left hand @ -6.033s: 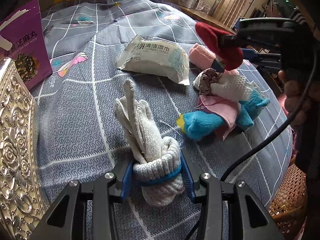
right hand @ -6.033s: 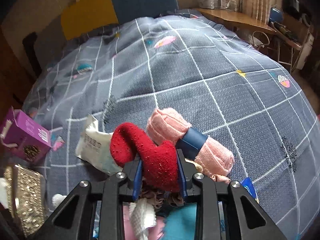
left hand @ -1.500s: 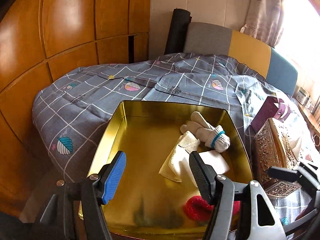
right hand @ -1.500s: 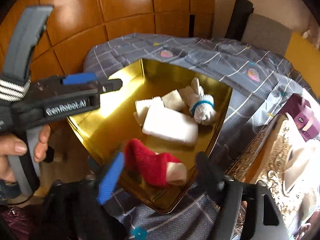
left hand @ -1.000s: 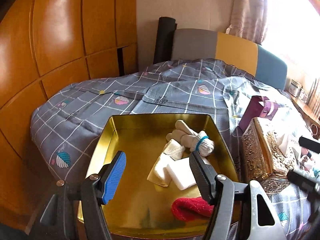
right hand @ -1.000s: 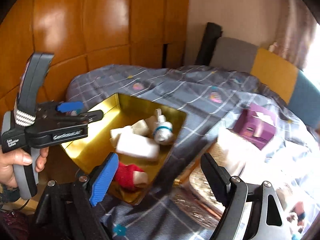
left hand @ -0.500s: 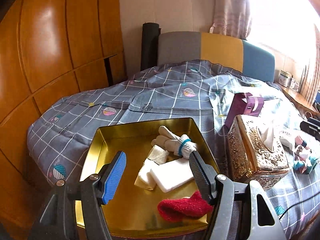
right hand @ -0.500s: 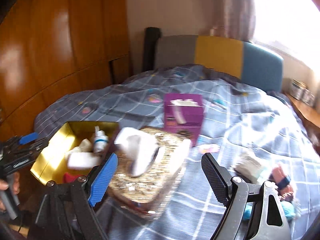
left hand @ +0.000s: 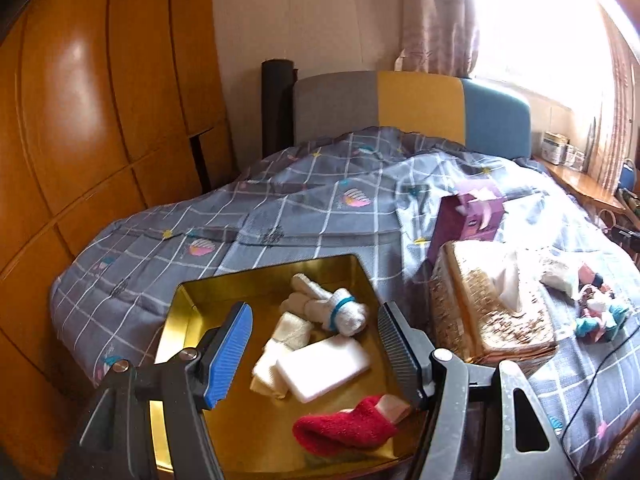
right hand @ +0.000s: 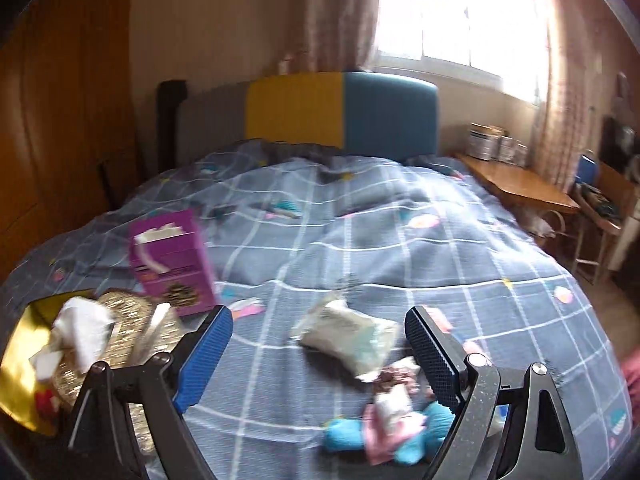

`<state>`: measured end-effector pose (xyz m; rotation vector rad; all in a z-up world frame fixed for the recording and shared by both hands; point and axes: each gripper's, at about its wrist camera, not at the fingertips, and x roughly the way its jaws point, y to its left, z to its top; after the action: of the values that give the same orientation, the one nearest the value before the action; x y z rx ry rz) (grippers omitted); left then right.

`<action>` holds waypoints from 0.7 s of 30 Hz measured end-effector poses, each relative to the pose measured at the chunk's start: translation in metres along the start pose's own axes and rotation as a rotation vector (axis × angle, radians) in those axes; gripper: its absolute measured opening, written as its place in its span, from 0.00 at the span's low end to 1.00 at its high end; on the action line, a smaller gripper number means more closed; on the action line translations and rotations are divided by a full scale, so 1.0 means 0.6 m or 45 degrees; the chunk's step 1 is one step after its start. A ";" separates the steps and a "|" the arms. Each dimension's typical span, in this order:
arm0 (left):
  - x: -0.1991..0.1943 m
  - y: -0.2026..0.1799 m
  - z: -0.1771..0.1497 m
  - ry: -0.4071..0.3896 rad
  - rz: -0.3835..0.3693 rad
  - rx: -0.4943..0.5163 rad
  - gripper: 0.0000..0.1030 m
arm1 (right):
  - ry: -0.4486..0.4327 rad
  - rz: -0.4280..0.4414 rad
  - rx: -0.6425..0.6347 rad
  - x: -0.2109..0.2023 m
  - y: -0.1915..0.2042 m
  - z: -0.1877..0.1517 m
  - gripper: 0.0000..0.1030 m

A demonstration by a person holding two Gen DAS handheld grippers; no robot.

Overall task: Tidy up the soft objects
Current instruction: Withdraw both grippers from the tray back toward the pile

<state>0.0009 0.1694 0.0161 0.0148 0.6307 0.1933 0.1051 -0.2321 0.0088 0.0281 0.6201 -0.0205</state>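
Note:
A gold tin tray (left hand: 176, 320) lies on the bed and holds a rolled white glove with a blue band (left hand: 332, 308), a white sponge block (left hand: 324, 368), a folded cream cloth (left hand: 276, 344) and a red sock (left hand: 344, 426). My left gripper (left hand: 316, 348) hovers open above the tray, nothing between its fingers. My right gripper (right hand: 320, 354) points down the bed, its jaws opening and empty. Ahead of it lie a wet-wipes pack (right hand: 352, 340) and a pile of soft items with a blue plush toy (right hand: 416, 436). The same pile (left hand: 600, 316) shows far right in the left wrist view.
An ornate gold tissue box (left hand: 492, 312) stands right of the tray, a purple carton (left hand: 468, 220) behind it. The tray (right hand: 20, 360) and purple carton (right hand: 172, 264) sit at the left of the right wrist view. A wooden side table (right hand: 520, 184) flanks the bed's right.
My right gripper swung right, away from the tray toward the wipes pack and the soft pile, opening a little. The left gripper drew back and up slightly; the red sock stays in the tray.

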 end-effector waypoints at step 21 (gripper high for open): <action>0.013 -0.358 0.096 0.205 -0.705 0.257 0.65 | 0.151 -0.080 0.778 0.064 -0.256 -0.073 0.87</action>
<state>0.0785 -0.0373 0.0427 0.0187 0.7894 -0.4088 0.1067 -0.3845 -0.0522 0.6046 0.7143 -0.2706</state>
